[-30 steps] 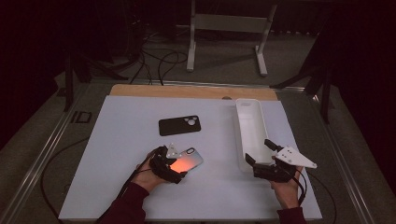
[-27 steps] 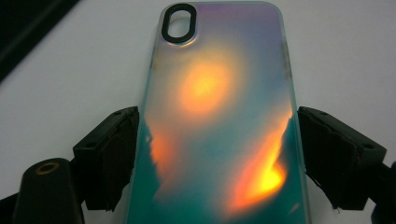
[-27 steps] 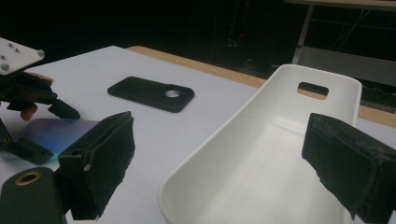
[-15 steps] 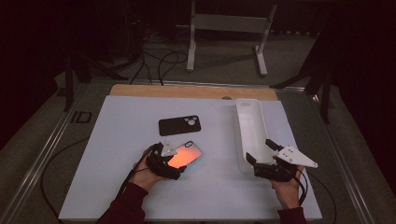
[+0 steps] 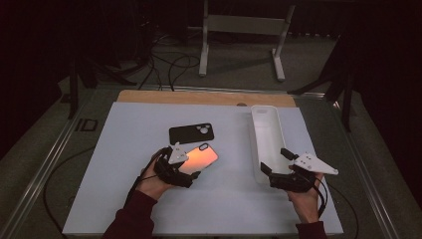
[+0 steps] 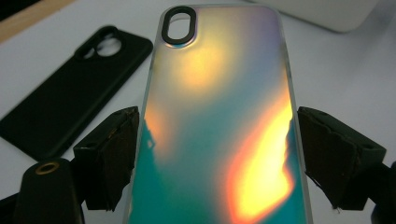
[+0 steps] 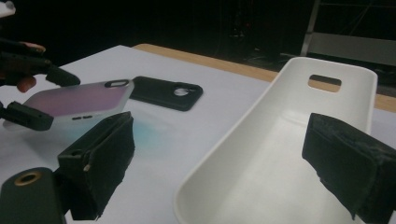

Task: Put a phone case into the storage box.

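An iridescent orange-teal phone case [image 5: 199, 158] [image 6: 215, 116] is held off the white table mat, my left gripper [image 5: 186, 162] [image 6: 217, 154] shut on its two long edges near the bottom end. In the right gripper view this case [image 7: 79, 100] hovers tilted above the mat. A black phone case [image 5: 191, 133] [image 6: 70, 102] [image 7: 166, 95] lies flat just beyond it. My right gripper [image 5: 274, 160] [image 7: 224, 163] stands open at the near end of a long white tray [image 5: 266, 129] [image 7: 243, 121], its pads apart from the tray's walls.
The white mat [image 5: 124, 149] covers the table, with a wooden strip [image 5: 199, 97] along its far edge. Metal rails run down both table sides. A stand and cables sit on the dark floor beyond.
My left gripper has risen with the iridescent case, lifting it off the mat and tipping its far end up. The right gripper has stayed where it was.
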